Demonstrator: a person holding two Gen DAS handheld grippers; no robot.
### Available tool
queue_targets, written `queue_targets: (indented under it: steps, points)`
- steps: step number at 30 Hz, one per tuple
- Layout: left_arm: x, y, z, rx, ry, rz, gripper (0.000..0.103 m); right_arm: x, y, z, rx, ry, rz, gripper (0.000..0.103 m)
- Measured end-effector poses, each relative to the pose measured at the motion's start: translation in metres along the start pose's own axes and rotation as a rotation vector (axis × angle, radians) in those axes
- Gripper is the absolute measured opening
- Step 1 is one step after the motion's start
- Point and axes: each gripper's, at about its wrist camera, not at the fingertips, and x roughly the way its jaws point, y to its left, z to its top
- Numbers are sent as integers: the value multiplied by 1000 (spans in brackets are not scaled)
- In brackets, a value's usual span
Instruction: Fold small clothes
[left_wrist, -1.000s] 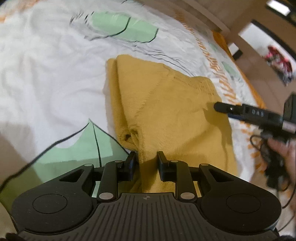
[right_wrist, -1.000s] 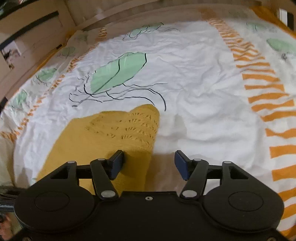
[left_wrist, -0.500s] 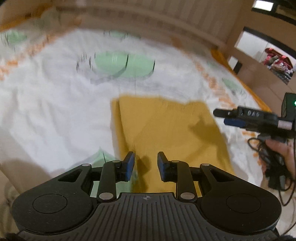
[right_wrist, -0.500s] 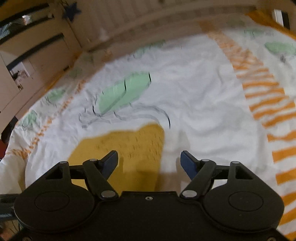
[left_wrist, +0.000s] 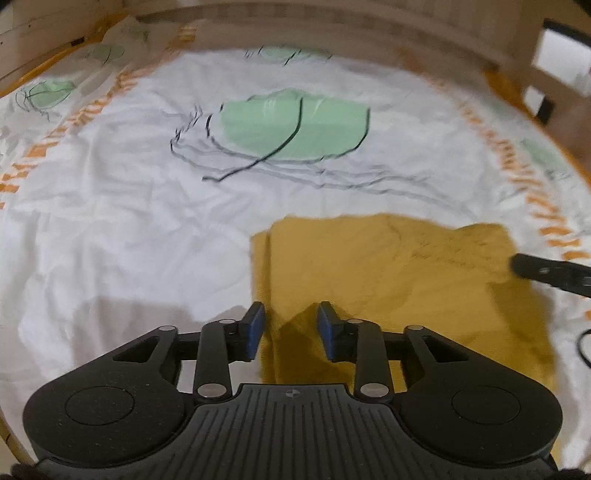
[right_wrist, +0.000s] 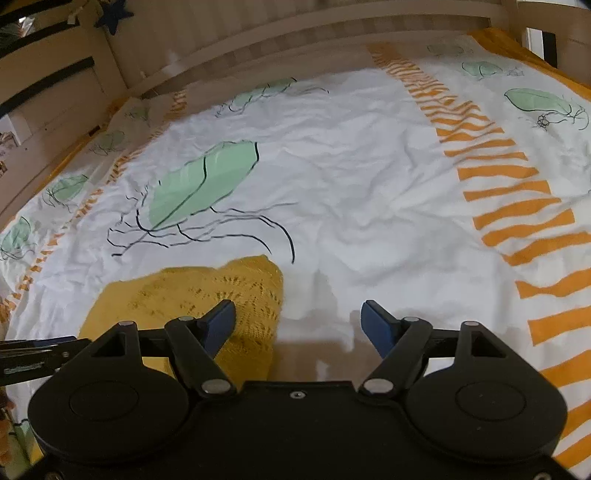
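The yellow knit garment (left_wrist: 399, 288) lies folded flat on the bed (left_wrist: 129, 229), well clear of its edges, long axis running toward the headboard. Left gripper (left_wrist: 290, 326) has just been opening, nothing clamped. Right gripper (right_wrist: 297, 325) stands apart, empty. Any further fold remains.

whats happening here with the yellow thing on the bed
A person with a two-finger gripper in each hand is folding a small mustard-yellow knitted garment on a white bedcover printed with green leaves and orange stripes. The garment lies flat, already folded over. The left gripper has just been opening and holds nothing. The right gripper is open too, over the garment's edge.
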Motion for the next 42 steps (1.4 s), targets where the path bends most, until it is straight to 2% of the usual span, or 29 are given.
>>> queue_targets:
  steps: [2,4,8,13,19,24,27,32,36,42]
  points:
    - [2,-2,-2,18,-14,42,47,4,1,-1,-20,9,-15,79]
    - [1,-2,-3,42,-25,73,54,8,2,-3,-40,18,-33,81]
    - [1,2,-5,39,-31,89,68,16,0,-7,-55,34,-61,88]
    - [3,8,-3,19,-23,102,80,17,2,-8,-69,26,-79,92]
    - [3,11,0,24,-9,96,81,6,1,-5,-37,1,-96,102]
    - [-5,10,0,35,5,105,81,-16,6,-1,-70,-92,-133,103]
    - [-15,8,-2,50,6,101,81,-34,8,3,-66,-117,-144,103]
    - [-41,8,-9,22,-25,66,81,-65,15,3,-48,-124,-114,103]
    - [-60,5,-17,28,-32,33,80,-87,27,-11,-11,-88,-85,103]
    - [-83,-9,-41,119,-50,100,79,-111,48,-50,-26,-50,-112,102]
